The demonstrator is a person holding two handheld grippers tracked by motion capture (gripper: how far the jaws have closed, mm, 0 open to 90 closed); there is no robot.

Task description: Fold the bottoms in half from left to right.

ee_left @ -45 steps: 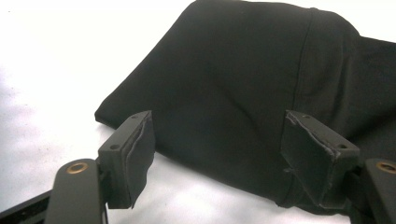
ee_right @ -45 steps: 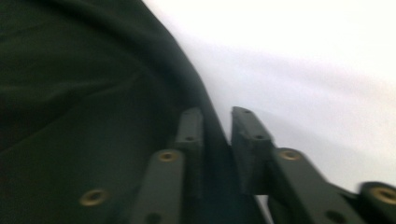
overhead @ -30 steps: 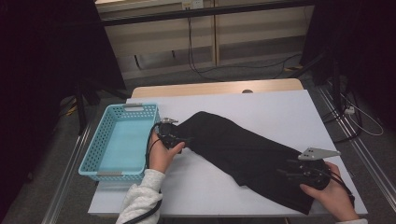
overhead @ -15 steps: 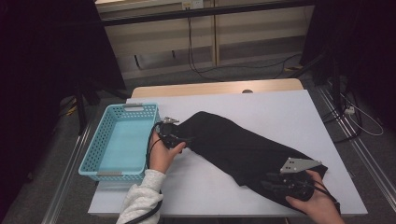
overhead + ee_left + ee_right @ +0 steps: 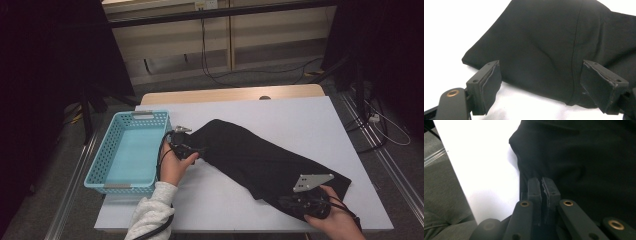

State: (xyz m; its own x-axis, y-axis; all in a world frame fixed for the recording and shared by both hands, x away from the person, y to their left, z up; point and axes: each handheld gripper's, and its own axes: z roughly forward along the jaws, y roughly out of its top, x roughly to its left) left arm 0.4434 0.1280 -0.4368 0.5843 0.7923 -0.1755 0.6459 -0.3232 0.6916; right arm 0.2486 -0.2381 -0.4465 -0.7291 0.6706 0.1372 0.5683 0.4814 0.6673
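Garment on table, basket left of it

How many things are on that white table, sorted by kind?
Black garment: 1
Blue basket: 1
Hand-held grippers: 2, the left hand-held gripper and the right hand-held gripper
Total: 4

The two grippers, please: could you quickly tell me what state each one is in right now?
Left gripper: open, jaws astride the black garment's edge.
Right gripper: has just closed, shut on the garment's other end.
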